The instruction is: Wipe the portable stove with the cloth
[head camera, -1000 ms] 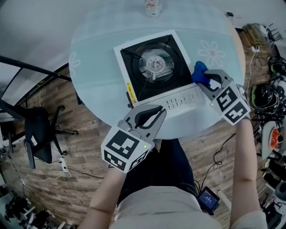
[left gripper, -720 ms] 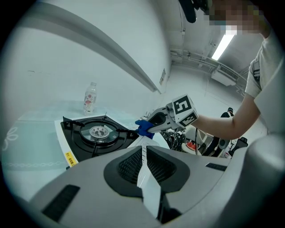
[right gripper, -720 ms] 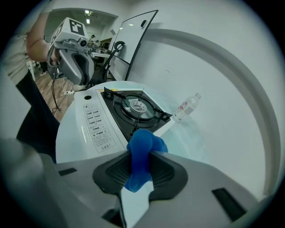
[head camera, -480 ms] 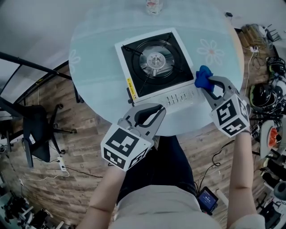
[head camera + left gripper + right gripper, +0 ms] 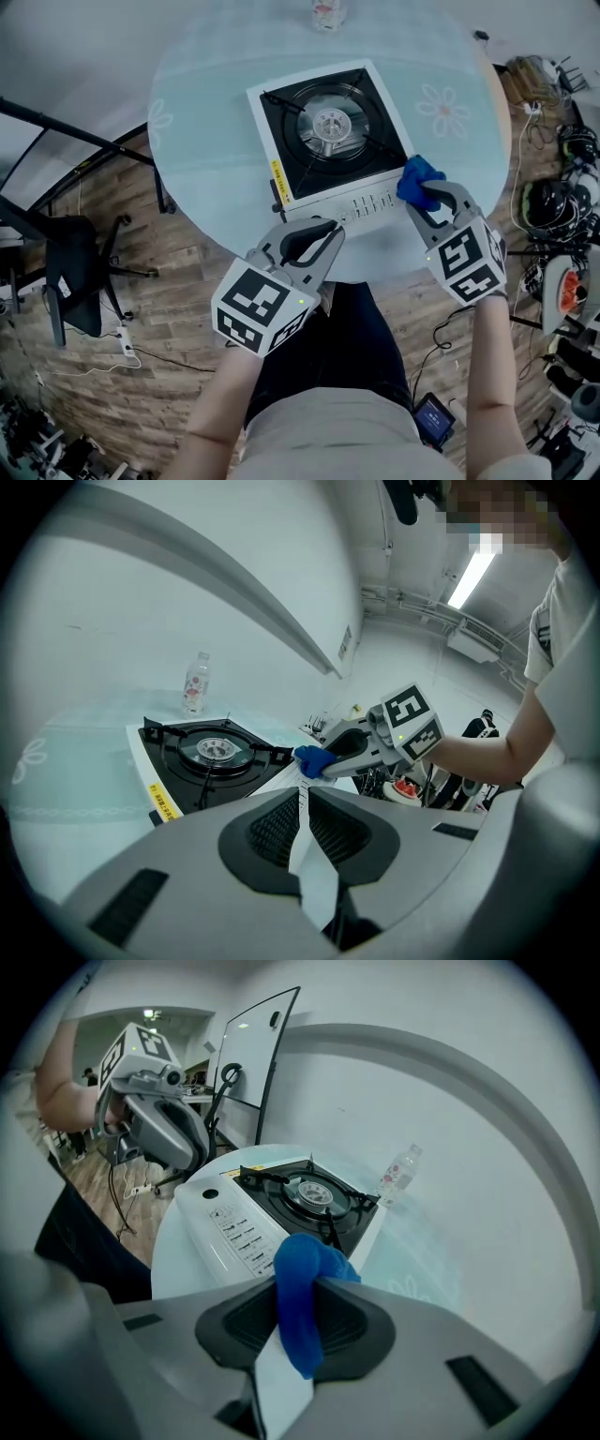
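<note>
A white portable stove [image 5: 375, 202] with a black burner top [image 5: 328, 127] sits on the round glass table [image 5: 216, 187]. My right gripper [image 5: 419, 190] is shut on a blue cloth [image 5: 416, 178] at the stove's front right corner, by the white control panel [image 5: 230, 1227]. In the right gripper view the blue cloth [image 5: 302, 1302] is bunched between the jaws. My left gripper [image 5: 330, 228] is shut and holds nothing, hovering at the table's near edge in front of the stove [image 5: 202, 761]. The right gripper [image 5: 323, 764] with the cloth [image 5: 309, 759] also shows in the left gripper view.
A small clear bottle [image 5: 325, 14] stands at the table's far edge. A black chair [image 5: 70, 272] stands on the wooden floor at left. Cables and gear [image 5: 562, 197] crowd the floor at right. A device [image 5: 437, 417] lies on the floor near the person's leg.
My right gripper has slid the blue cloth from the stove's right side toward me and leftward, to its front right corner. The left gripper has stayed put.
</note>
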{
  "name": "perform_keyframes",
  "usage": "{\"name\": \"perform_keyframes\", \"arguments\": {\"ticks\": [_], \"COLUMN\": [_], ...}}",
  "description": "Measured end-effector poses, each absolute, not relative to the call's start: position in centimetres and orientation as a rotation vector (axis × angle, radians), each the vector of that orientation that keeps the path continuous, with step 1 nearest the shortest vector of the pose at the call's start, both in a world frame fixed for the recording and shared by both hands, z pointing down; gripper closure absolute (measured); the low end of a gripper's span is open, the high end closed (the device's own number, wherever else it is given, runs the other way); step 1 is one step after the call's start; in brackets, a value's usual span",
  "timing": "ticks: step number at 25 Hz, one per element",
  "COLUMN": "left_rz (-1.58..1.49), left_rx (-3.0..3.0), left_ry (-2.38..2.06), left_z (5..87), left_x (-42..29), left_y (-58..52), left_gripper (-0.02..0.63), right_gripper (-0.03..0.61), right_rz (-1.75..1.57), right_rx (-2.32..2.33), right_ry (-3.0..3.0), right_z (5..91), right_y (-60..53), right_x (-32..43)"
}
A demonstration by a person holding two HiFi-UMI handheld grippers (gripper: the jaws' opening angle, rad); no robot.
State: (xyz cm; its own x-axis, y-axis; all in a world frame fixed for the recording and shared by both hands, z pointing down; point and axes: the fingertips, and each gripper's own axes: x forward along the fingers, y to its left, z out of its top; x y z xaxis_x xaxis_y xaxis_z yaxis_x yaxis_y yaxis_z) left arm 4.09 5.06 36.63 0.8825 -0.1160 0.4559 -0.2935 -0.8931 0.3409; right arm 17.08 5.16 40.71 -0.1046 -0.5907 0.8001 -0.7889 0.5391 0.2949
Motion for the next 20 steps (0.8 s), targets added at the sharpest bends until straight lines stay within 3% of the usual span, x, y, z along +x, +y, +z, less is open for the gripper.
{"name": "perform_keyframes", "arguments": {"ticks": [20], "left_rz": [0.613], "left_rx": [2.568], "left_ry": [-0.391], "left_z": [38.9], "left_x": [1.6], "left_y": [4.8], "left_gripper": [0.566], "right_gripper": [0.468], "right_rz": [0.475], "right_rx": [1.239], "right_ry": [-1.947], "right_z": [40.8], "right_y": [4.6], "right_x": [12.4]}}
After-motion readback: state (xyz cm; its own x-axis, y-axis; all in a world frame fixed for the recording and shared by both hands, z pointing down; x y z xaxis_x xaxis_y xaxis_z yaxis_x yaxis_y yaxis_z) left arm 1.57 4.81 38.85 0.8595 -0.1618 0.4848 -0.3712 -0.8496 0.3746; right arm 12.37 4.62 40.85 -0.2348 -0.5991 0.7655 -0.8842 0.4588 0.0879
